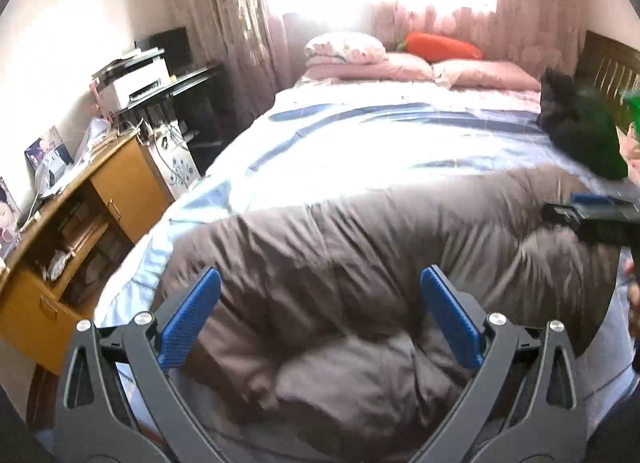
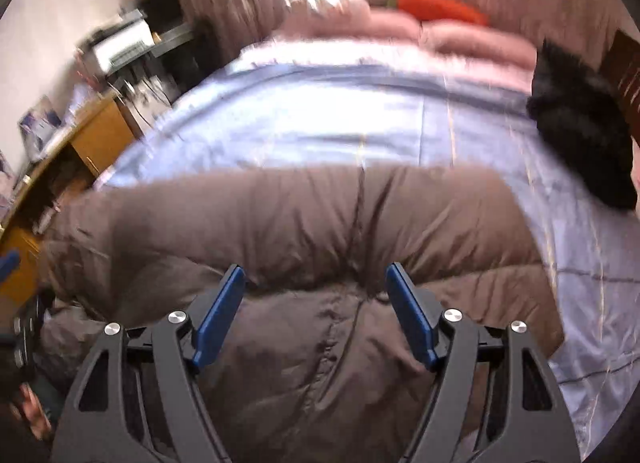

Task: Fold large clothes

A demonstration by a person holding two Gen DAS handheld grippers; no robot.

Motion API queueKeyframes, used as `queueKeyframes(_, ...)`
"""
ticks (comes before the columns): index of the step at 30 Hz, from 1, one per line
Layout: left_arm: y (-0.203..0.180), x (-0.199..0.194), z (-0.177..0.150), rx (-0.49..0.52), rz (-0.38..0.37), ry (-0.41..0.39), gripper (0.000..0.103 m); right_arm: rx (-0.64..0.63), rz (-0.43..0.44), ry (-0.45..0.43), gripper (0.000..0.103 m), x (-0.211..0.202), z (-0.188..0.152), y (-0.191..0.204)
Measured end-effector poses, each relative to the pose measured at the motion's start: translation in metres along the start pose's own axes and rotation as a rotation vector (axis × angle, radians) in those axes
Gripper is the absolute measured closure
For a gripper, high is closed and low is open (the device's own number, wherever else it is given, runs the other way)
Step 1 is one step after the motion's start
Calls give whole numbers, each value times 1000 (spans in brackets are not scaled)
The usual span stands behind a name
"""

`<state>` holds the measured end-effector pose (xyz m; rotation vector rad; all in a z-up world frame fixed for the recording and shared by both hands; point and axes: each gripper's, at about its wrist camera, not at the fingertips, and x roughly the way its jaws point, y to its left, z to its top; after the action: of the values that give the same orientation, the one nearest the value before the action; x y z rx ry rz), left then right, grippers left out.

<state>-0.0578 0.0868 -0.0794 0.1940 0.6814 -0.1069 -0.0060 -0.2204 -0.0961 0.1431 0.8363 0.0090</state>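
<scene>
Both your left gripper (image 1: 320, 315) and right gripper (image 2: 316, 313) gape empty; the brown puffer coat (image 2: 300, 223) looks soft, bulky, slippery, so pinch its hem.

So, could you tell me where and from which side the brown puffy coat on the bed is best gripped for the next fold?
Probably by its thin outer edges, not the bulging middle. The brown puffy coat lies spread across the bed, too thick there for the jaws. The left gripper and right gripper are open above it; each could come down at its own side and pinch the hem.
</scene>
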Motion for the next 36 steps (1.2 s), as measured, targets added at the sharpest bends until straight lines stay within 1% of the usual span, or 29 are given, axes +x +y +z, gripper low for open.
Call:
queueKeyframes(1,4,6,4,-12,-5,15,2,-19,20,-8,29,-7,-5,0)
queueKeyframes(3,13,23,6,-58,-4,67,2,-61,74,4,29,-4,-15,10)
queueKeyframes(5,21,34,2,-117,-20,116,2,-112,89,30,29,7,-21,30)
queueKeyframes(6,28,40,0,-148,-27,141,2,-132,88,38,29,5,-27,35)
queueKeyframes(9,33,48,-4,-177,-12,176,2,-176,99,77,29,10,-42,48)
queueKeyframes(12,36,56,-11,-193,-6,215,2,-217,65,82,29,13,-49,55)
queueKeyframes(14,37,64,-22,-204,-11,256,2,-234,41,89,27,18,-51,57)
queueKeyframes(16,38,76,-31,-223,-17,307,2,-217,38,106,21,24,-54,53)
queueKeyframes(17,39,81,-33,-224,-12,323,2,-203,44,116,20,28,-55,51)
queueKeyframes(19,38,83,-36,-216,-7,341,2,-187,50,128,17,34,-56,47)
queueKeyframes(26,35,94,-45,-189,5,393,2,-199,42,147,13,45,-62,47)
queueKeyframes(33,34,106,-50,-179,7,427,2,-210,24,170,7,54,-69,50)
queueKeyframes(34,34,106,-50,-181,5,429,2,-207,30,172,7,53,-69,49)
queueKeyframes(36,36,100,-48,-197,2,402,2,-183,65,164,8,45,-63,43)
